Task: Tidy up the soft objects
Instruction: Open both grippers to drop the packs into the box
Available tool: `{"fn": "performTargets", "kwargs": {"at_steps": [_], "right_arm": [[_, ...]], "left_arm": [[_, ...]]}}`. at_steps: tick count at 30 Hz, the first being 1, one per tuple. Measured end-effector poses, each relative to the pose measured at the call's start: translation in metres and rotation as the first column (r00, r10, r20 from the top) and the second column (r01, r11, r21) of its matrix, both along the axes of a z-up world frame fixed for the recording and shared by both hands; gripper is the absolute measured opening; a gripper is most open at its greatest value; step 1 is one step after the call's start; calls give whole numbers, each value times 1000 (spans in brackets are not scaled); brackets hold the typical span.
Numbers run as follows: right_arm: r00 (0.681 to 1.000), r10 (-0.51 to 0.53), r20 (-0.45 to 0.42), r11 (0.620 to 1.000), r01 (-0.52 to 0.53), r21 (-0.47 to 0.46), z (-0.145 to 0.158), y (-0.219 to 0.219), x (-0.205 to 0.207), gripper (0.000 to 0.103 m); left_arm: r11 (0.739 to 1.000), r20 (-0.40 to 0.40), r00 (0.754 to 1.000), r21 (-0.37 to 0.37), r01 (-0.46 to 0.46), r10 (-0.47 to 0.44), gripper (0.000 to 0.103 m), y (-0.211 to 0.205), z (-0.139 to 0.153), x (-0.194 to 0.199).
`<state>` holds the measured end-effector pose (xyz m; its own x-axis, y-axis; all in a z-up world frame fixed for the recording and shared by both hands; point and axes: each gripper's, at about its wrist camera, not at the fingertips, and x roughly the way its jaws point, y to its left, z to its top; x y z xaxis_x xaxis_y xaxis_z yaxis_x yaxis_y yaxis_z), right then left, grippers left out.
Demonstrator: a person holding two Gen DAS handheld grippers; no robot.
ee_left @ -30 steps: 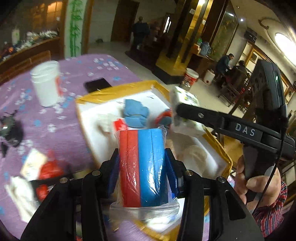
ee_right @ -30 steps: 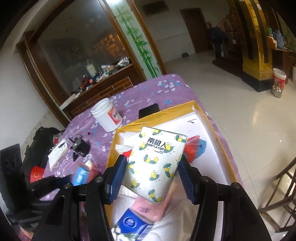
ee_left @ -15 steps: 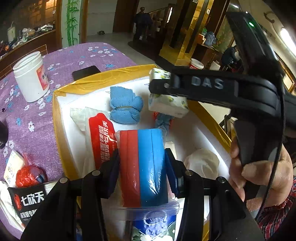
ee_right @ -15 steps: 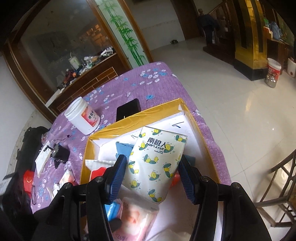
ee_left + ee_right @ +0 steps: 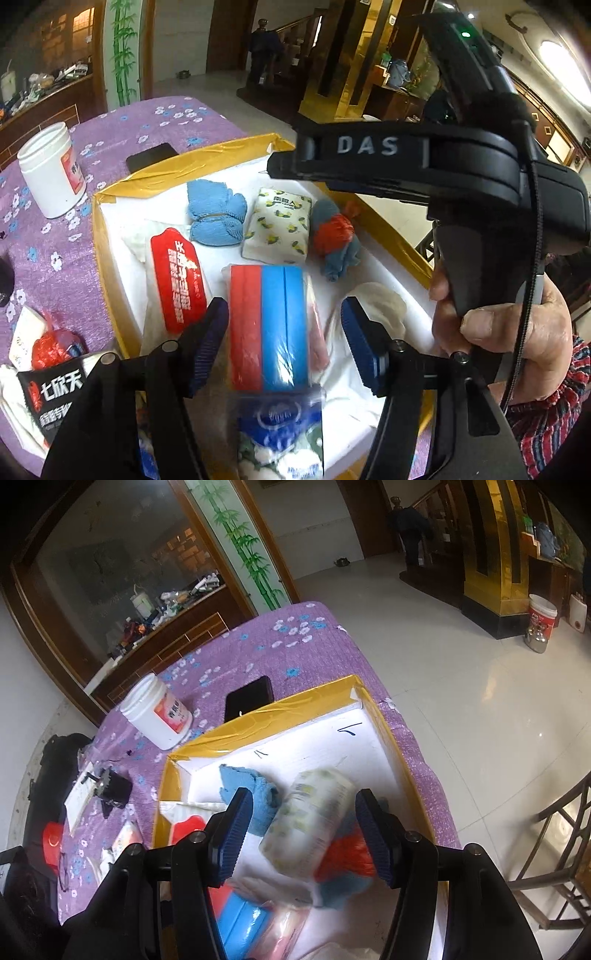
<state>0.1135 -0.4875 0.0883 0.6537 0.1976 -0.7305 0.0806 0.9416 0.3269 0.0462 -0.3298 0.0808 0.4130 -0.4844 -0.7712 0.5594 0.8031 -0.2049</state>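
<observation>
At the centre of the left wrist view, inside the box, lie the soft things: a red-and-blue sponge pack, a lemon-print tissue pack, a blue cloth above and left of it, a red-and-blue bundle to its right, and a red packet at left. The left gripper stands apart, its pads either side of the sponge pack and clear of it. In the right wrist view the right gripper is likewise apart, with the tissue pack blurred between the pads; whether a pad touches it I cannot tell.

Risks, as I judge them: the sponge pack lies partly over a blue-printed pack at the lower centre, so it may slide or tip if a pad catches its plastic wrap on the way out. The tissue pack may roll against the bundle or the cloth. The two grippers sit close together over the box, and the right one fills the upper right of the left view, so a careless pull-back could knock one against the other.

Writing: "DAS" on the right gripper body; white Chinese characters on the red packet; "七欣天" on a black packet at lower left; a red label on the white jar at upper left, unreadable.
</observation>
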Motion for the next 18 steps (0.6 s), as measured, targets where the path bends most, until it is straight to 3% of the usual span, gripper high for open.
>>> {"fn": "performTargets", "kwargs": {"at_steps": [5, 11, 18], "right_arm": [[997, 0, 78, 998, -5, 57, 16, 4, -31, 62], [983, 74, 169, 988, -95, 119, 24, 38, -75, 68], [966, 214, 143, 957, -237, 166, 23, 97, -82, 68]], "left_arm": [[1000, 18, 1000, -22, 15, -15, 62, 25, 5, -18], [998, 31, 999, -60, -15, 17, 62, 80, 10, -46], [980, 93, 976, -59, -191, 196, 62, 186, 13, -53]]}}
